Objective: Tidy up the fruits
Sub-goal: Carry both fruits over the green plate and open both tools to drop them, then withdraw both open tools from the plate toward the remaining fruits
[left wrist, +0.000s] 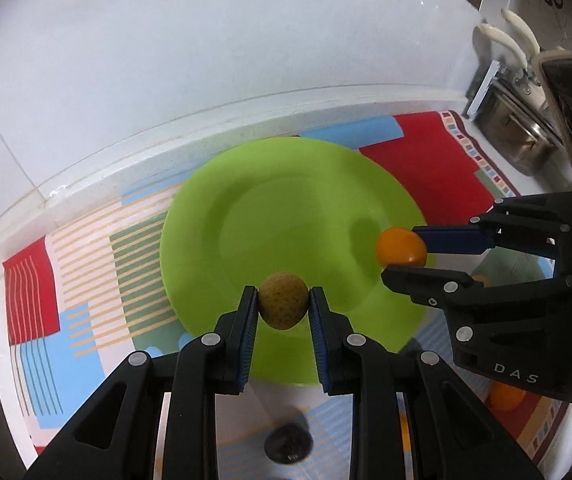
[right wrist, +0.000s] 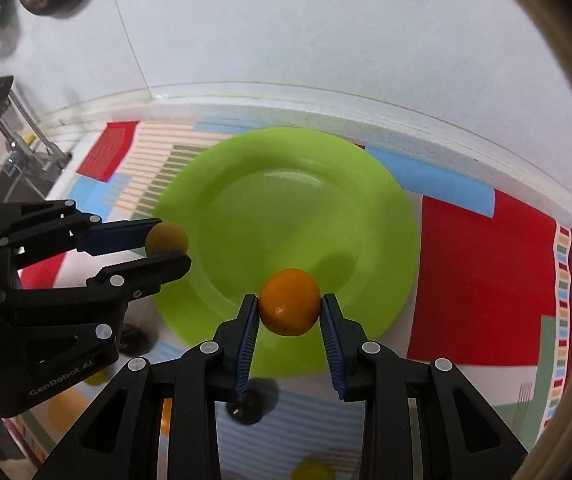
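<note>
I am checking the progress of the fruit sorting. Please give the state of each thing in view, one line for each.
Left tool: shut on the speckled brown fruit.
Speckled brown fruit: held, off the plate.
Right tool: shut on the orange fruit.
Orange fruit: held, off the plate.
Green plate: upright on the patterned mat, no fruit on it.

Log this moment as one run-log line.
left gripper: shut on brown fruit | right gripper: shut on orange | both over green plate, empty
</note>
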`<state>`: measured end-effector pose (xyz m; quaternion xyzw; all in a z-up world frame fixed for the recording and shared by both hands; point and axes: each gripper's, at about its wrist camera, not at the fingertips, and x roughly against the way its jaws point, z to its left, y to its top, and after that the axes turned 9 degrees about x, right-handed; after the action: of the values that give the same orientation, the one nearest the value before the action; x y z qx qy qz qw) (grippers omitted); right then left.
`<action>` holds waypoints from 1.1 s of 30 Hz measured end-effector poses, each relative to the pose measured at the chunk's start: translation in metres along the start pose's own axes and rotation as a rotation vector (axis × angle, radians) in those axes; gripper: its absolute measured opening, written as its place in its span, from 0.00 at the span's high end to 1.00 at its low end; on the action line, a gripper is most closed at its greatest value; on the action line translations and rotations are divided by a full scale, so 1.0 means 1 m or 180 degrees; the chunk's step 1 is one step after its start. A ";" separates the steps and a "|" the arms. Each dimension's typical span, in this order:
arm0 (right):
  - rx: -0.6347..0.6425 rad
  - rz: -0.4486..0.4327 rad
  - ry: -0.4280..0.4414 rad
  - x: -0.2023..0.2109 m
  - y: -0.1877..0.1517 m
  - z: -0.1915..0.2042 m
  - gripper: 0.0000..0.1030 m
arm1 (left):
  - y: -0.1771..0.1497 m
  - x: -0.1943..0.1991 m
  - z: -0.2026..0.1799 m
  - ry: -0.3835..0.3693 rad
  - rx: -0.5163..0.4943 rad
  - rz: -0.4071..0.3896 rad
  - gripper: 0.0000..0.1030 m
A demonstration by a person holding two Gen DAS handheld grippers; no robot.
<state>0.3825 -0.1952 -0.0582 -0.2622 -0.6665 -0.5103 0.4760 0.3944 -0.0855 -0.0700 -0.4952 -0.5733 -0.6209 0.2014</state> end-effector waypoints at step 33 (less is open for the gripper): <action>-0.0459 -0.1035 -0.0558 0.152 -0.092 0.073 0.48 | -0.088 0.145 -0.010 0.0148 0.0082 -0.0982 0.41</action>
<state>0.2170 -0.1789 0.0372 -0.2280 -0.7007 -0.6021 0.3074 0.2561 -0.0250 0.0092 -0.3842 -0.6457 -0.6483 0.1231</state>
